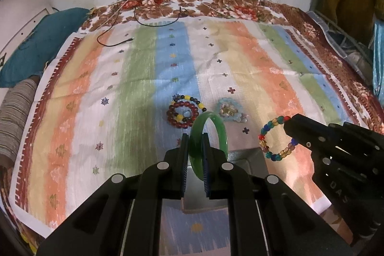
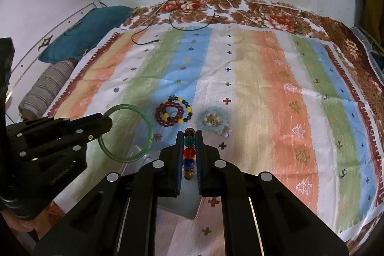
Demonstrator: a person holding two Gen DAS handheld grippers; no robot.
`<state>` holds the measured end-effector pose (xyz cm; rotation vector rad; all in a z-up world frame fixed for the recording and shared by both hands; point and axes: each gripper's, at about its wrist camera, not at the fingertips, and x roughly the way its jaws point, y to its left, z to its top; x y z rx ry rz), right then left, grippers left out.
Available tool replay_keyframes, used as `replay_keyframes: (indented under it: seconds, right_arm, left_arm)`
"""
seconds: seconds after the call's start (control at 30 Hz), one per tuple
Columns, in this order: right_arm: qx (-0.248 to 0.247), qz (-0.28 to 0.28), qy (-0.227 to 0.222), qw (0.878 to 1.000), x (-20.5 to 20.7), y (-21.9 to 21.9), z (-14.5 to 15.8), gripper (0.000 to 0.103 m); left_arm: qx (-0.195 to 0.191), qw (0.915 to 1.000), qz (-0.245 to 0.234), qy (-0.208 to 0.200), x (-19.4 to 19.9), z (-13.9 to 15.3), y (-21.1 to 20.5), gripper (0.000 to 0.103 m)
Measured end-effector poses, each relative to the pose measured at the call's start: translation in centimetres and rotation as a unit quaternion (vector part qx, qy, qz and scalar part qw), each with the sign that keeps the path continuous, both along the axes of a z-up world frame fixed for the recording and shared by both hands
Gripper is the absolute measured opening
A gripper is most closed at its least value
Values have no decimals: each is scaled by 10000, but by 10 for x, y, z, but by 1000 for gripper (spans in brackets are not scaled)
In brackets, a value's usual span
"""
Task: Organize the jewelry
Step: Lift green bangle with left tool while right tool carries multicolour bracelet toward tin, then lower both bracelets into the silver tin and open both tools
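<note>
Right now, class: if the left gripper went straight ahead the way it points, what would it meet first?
Probably the red and yellow bead bracelets on the striped cloth, just beyond the green bangle that the left gripper holds; depth is unclear.

green bangle (image 1: 220,133), multicoloured bead bracelet (image 1: 278,138), pastel-striped cloth (image 1: 144,78), black grippers.

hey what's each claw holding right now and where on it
Left claw pinches the green bangle across its band on the near side. Right claw grips the multicolored bead bracelet edge-on, several beads of one side between its fingers.
</note>
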<state>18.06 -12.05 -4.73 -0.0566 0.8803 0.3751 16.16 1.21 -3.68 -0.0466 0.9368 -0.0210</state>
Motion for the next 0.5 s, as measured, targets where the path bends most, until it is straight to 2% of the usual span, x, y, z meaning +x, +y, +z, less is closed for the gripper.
replay_keyframes:
  seconds: [0.37, 0.43, 0.5]
  right_arm:
    - [51, 93, 133, 9999, -12, 2, -6, 10]
    - [74, 141, 222, 9996, -11, 3, -9, 11]
    - [146, 128, 328, 9993, -9, 1, -11, 11]
  left_arm:
    - [211, 9997, -82, -72, -16, 0, -7, 10]
    - [155, 9998, -85, -21, -15, -2, -6, 10]
    - [-162, 9996, -100, 195, -11, -7, -1, 11]
